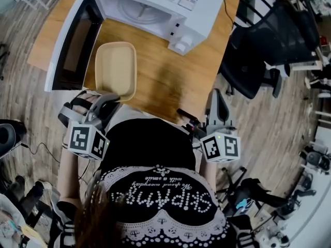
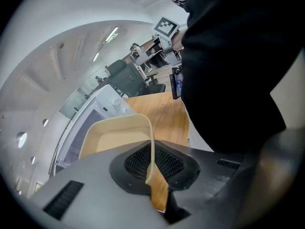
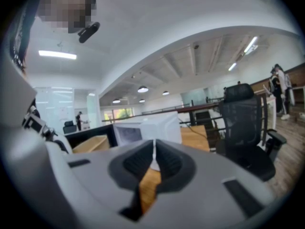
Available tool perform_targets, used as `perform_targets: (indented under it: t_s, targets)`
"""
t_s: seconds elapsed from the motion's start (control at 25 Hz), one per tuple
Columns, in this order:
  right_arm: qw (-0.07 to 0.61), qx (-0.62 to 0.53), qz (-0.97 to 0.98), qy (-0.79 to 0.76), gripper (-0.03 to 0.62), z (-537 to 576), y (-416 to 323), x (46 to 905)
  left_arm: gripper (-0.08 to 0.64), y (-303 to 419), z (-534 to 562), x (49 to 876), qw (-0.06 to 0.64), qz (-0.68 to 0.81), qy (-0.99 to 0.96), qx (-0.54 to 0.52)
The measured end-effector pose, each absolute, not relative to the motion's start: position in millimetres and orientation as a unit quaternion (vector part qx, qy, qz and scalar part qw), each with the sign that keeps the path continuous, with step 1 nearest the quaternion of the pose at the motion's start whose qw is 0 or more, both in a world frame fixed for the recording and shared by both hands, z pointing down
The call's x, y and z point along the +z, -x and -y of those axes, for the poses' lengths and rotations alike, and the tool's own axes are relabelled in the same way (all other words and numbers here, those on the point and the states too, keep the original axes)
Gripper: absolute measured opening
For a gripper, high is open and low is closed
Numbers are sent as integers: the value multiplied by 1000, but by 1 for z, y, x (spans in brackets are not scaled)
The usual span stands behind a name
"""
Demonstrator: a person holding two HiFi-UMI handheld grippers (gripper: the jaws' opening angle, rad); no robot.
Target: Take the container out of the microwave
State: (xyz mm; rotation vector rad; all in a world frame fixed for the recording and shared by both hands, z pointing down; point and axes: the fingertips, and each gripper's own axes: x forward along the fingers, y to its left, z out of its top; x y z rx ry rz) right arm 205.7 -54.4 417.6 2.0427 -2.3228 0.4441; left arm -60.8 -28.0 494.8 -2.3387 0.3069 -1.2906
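Left fingers (image 2: 137, 164) pinch the empty beige container (image 2: 116, 138) by its rim; right fingers (image 3: 135, 162) closed, empty.

Cream container (image 2: 113, 136) rim between clamped tongs (image 2: 151, 162)

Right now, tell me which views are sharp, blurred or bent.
Head view: fisheye bends the room's edges; the shallow beige plastic container and white microwave are clear, evenly lit. Left gripper view: dark round vignette, its rim crisp in the left tool. Right gripper view: soft throughout, right tool blurred.
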Motion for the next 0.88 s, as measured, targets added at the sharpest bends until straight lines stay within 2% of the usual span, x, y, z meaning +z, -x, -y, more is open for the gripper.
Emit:
perform_targets:
  t_s: [0.88]
  targets:
    - [11,144,755,-639,37,59,-203,419,44,68,-3,515,196,-68,854,-477]
